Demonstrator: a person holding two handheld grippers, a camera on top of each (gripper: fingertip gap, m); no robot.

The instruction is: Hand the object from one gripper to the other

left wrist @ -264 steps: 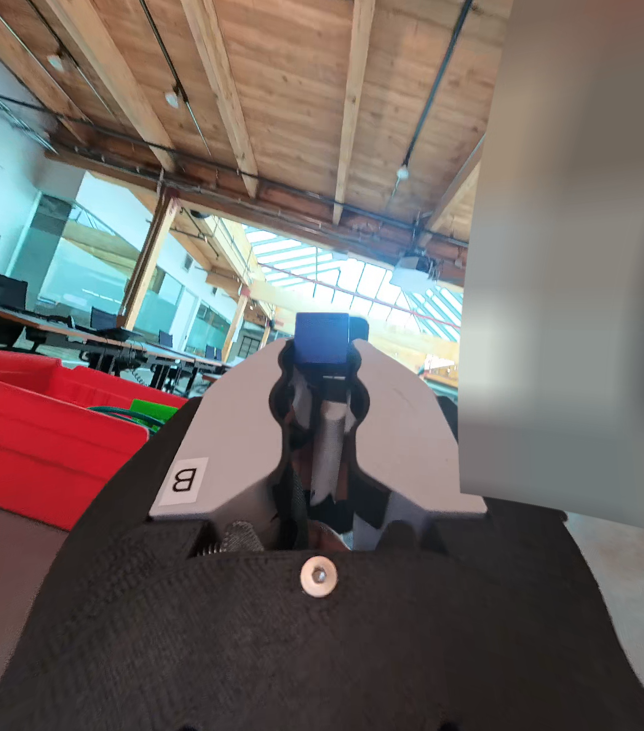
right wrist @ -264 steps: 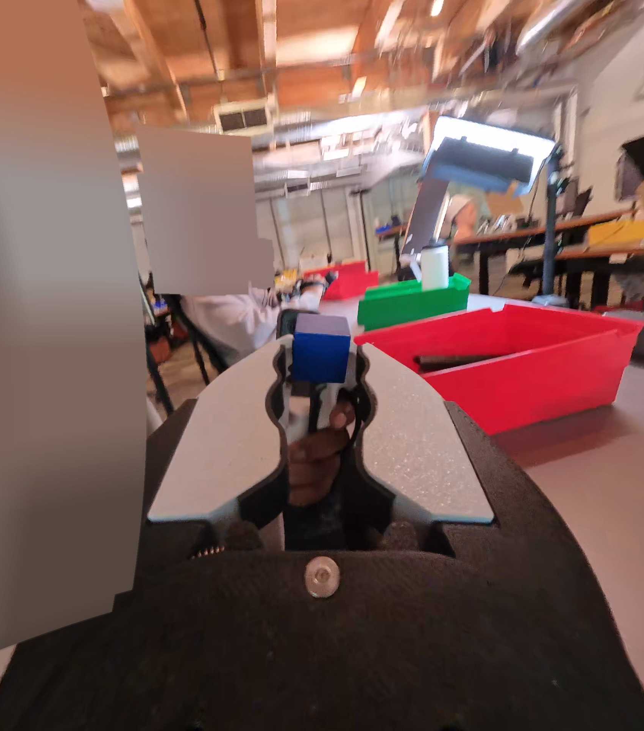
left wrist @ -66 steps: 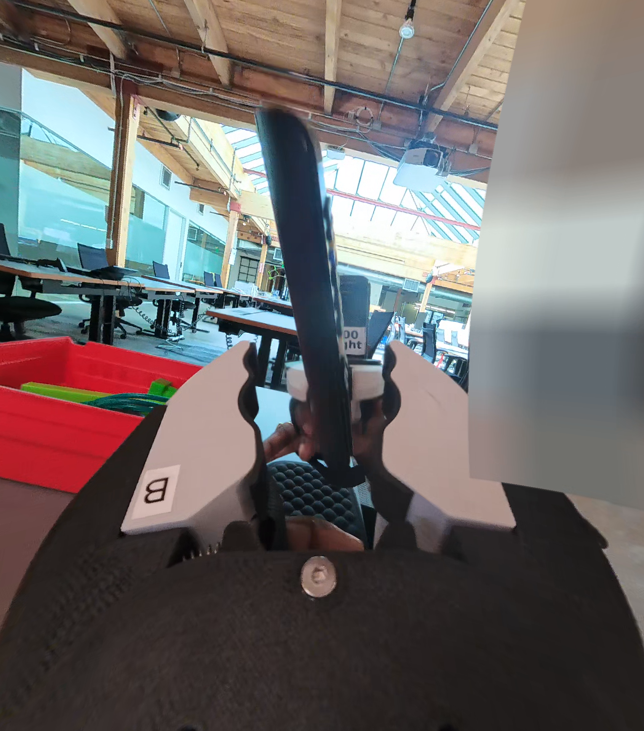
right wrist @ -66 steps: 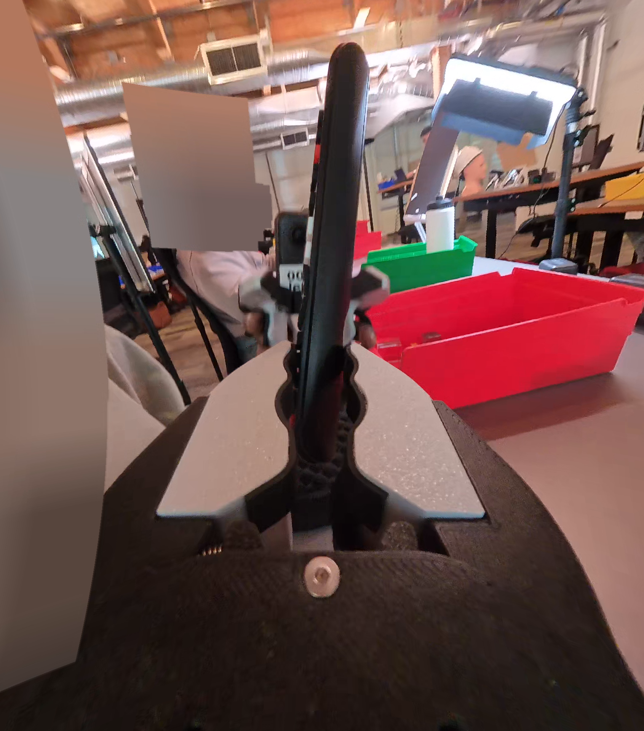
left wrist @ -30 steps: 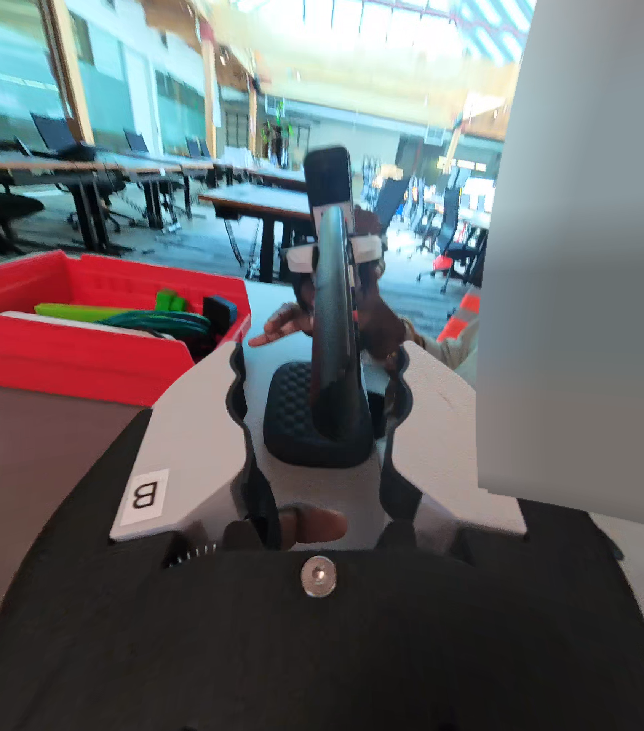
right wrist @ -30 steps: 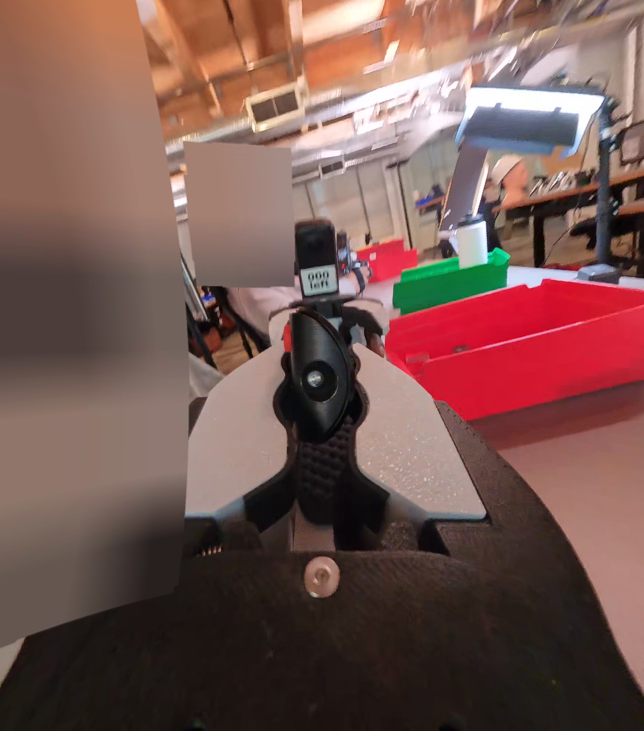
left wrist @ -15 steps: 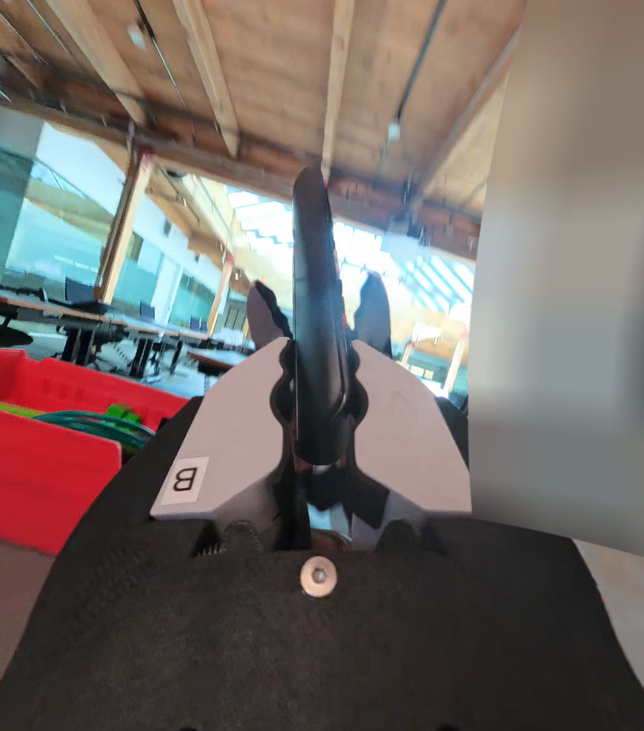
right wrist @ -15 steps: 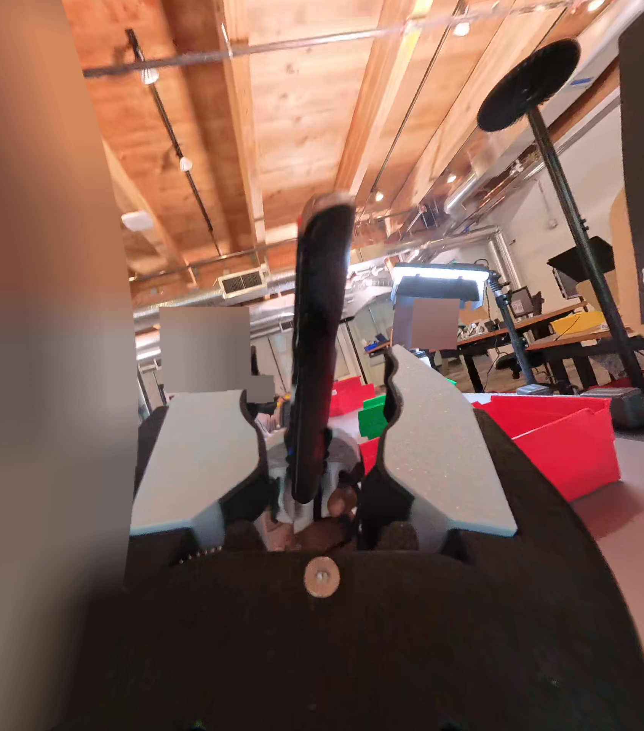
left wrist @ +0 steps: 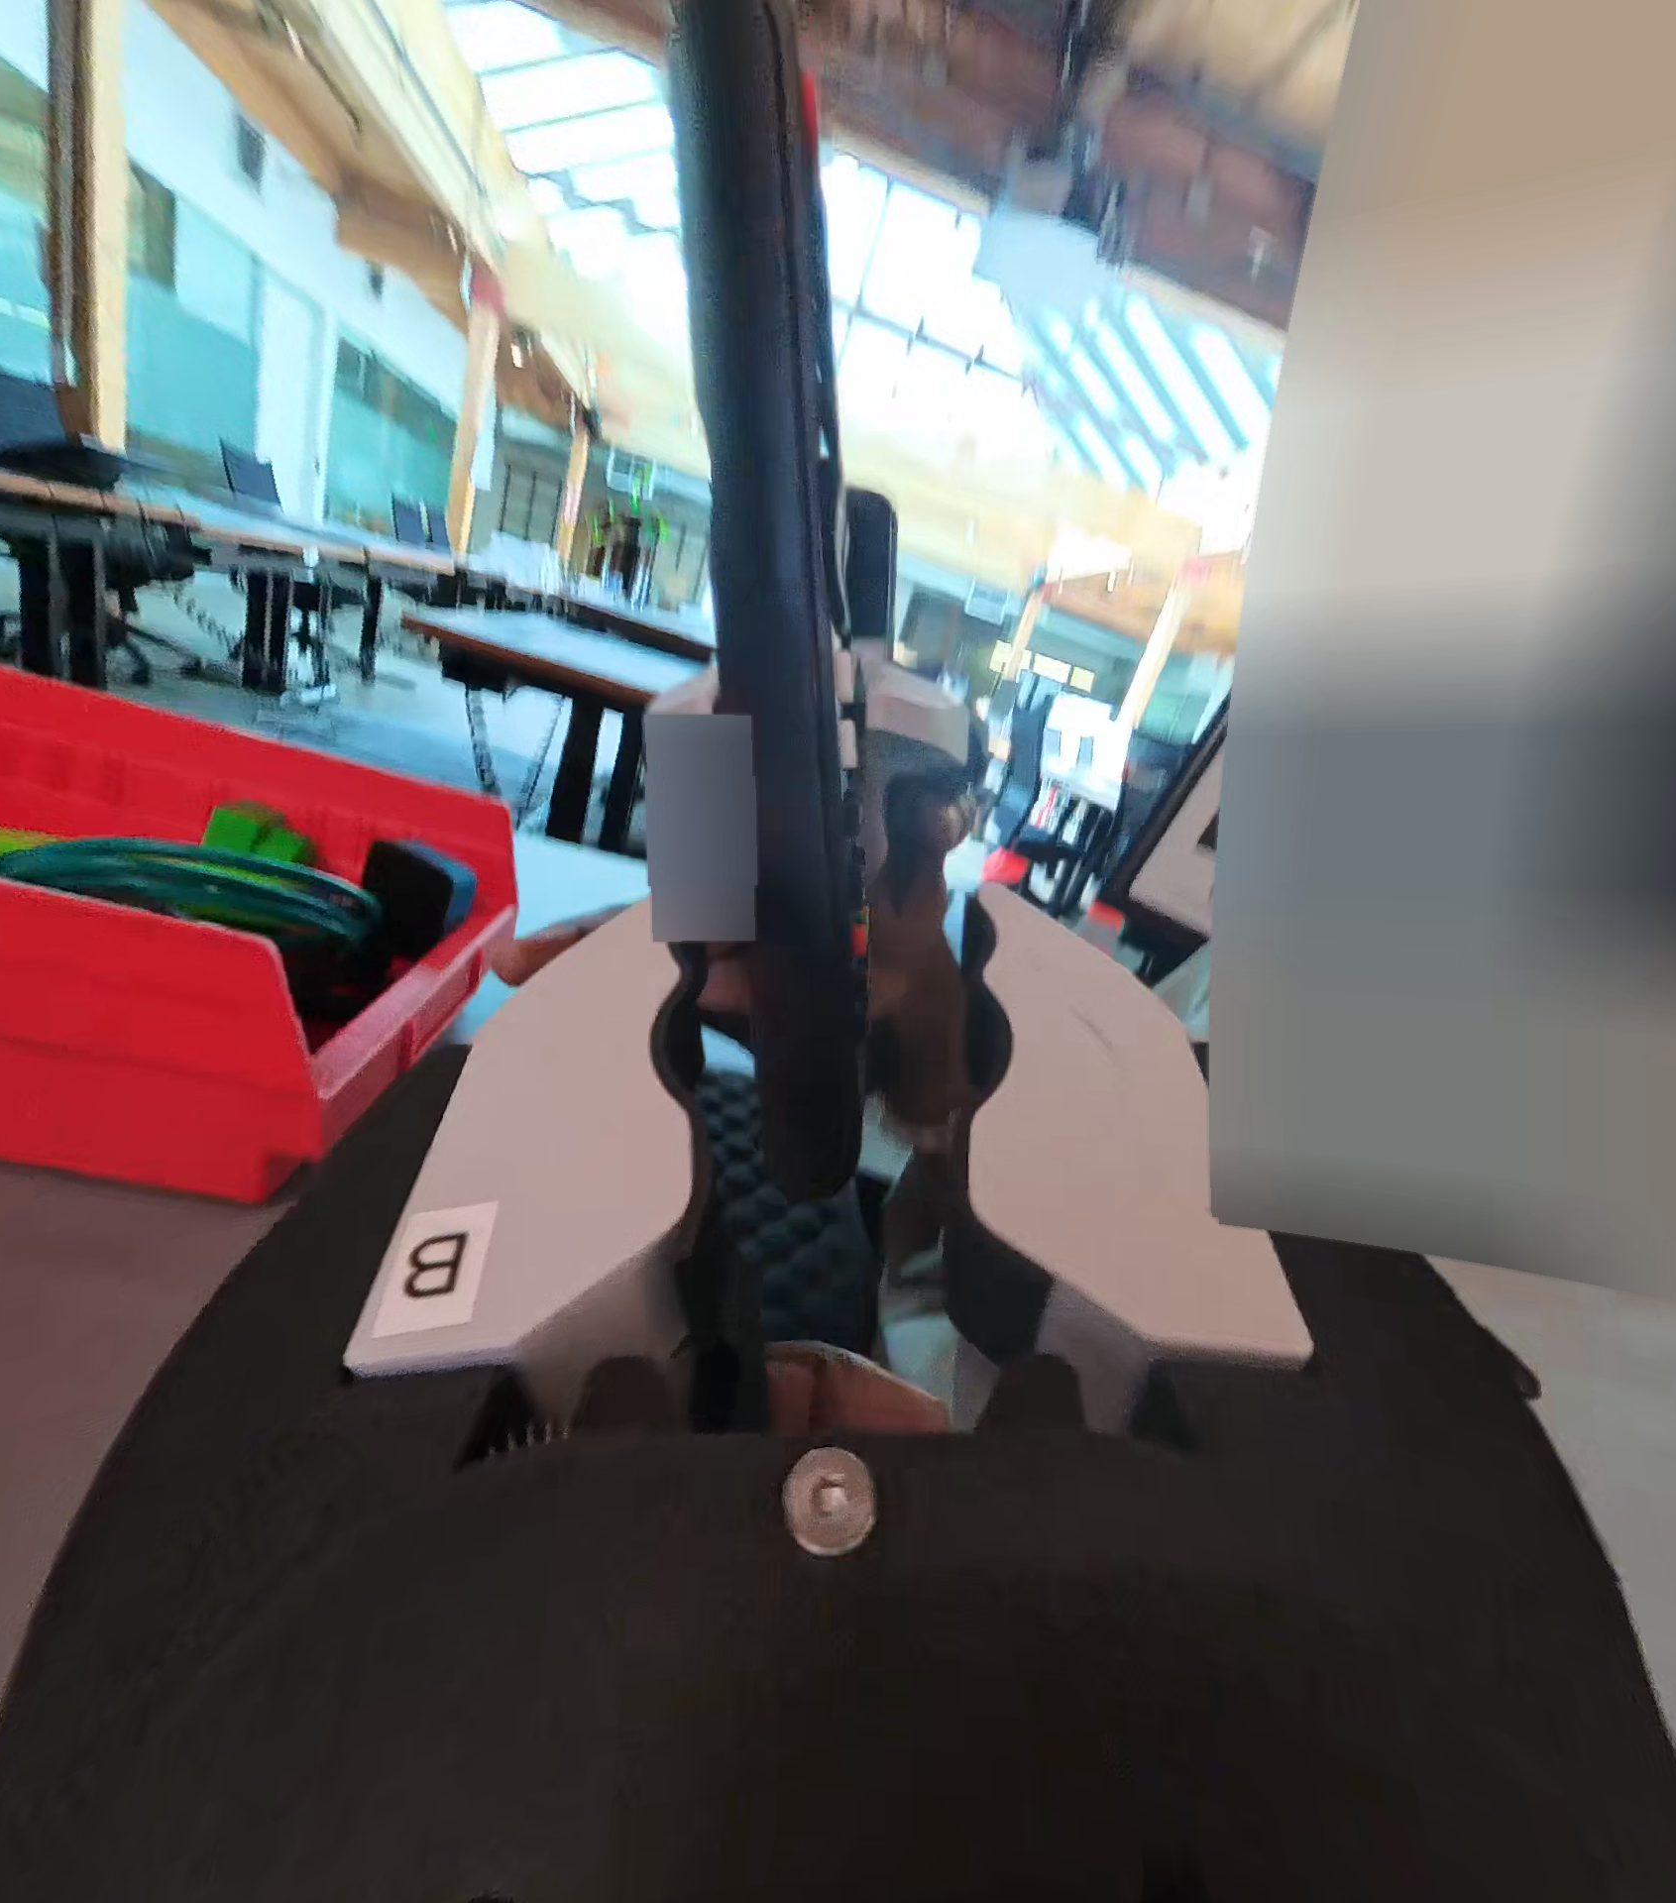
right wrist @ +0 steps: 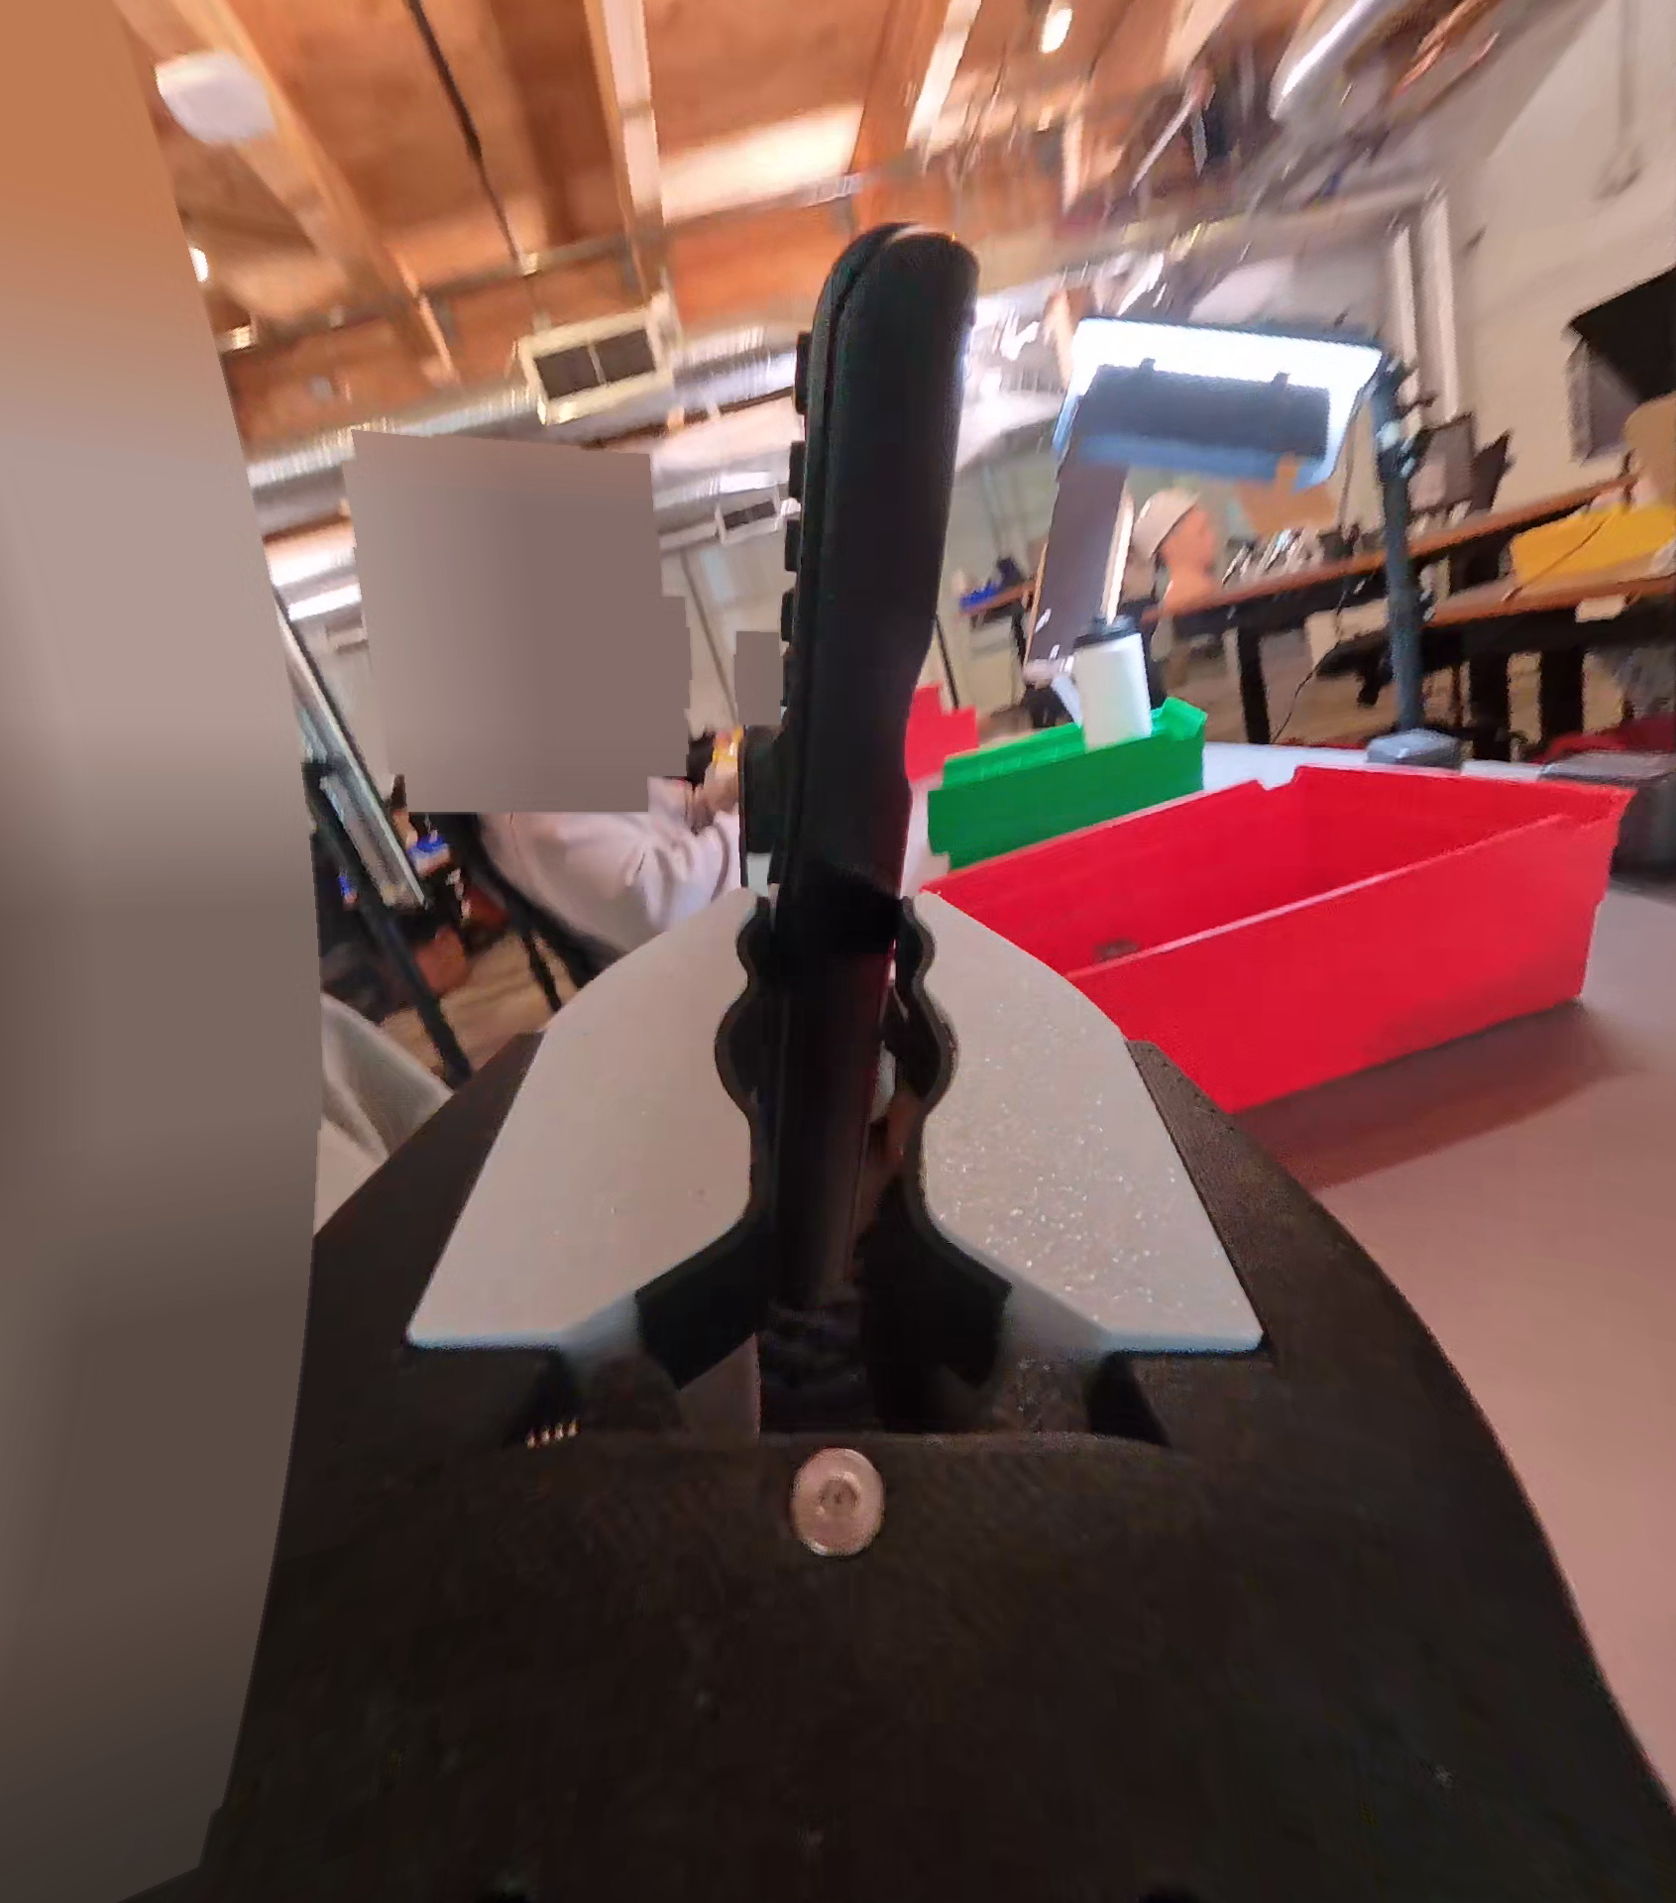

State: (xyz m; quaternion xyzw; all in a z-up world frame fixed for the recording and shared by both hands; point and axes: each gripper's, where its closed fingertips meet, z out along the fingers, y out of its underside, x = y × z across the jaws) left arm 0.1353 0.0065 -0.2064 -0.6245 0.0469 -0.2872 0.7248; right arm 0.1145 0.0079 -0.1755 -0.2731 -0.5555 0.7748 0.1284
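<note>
Right tongs [right wrist: 831, 989] clamp a black remote [right wrist: 864, 618] upright above grey tabletop [right wrist: 1534, 1287]; left tongs [left wrist: 828, 989] gape.

Left wrist view: one white sticker [left wrist: 432, 1274] with a single black printed character sits on the grey left-hand finger [left wrist: 566, 1112] of the left gripper [left wrist: 823, 927], near that finger's base. Right wrist view: the side buttons of the black remote [right wrist: 875, 618] are too blurred to read. No other legible writing shows in either view.
</note>
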